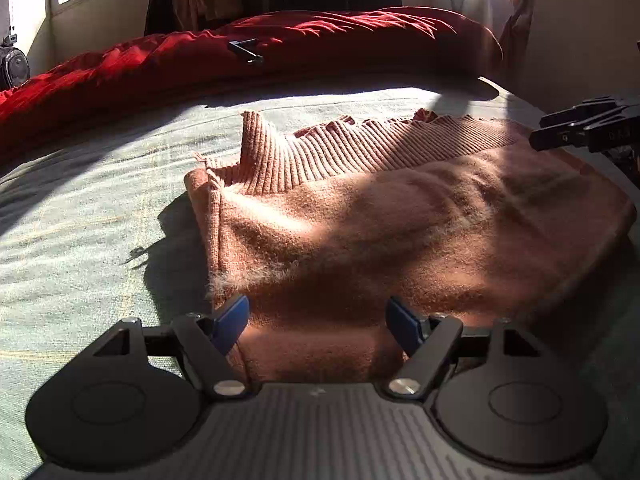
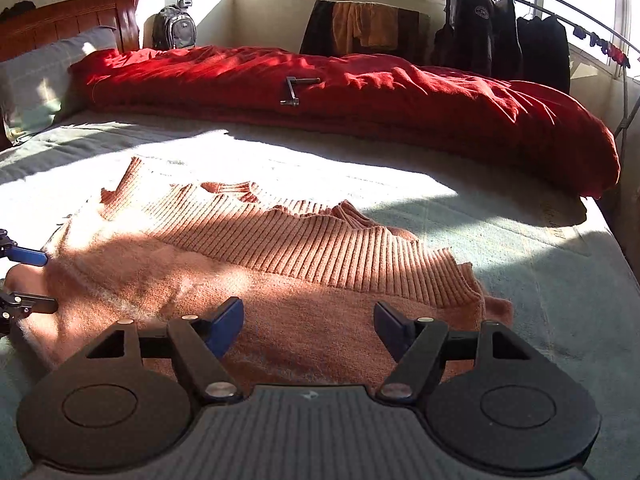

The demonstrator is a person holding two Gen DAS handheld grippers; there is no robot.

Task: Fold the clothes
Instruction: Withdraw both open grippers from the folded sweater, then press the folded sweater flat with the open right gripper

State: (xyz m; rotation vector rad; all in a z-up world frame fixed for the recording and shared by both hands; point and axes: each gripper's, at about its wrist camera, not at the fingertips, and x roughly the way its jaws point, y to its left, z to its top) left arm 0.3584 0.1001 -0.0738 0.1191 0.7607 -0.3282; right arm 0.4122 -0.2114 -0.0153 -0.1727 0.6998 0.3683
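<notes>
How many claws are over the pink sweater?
2. The left claw is open over the sweater's near edge on the headboard side; the right claw is open over the near edge at its other end.

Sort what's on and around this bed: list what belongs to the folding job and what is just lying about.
Part of the job:
- pink sweater, spread on the bed sheet
- left gripper, open at its near edge
- right gripper, open over its near edge

Just lying about:
- red duvet
- metal crank handle on it
- backpack
- dark jackets on the rail
- pillow
</notes>
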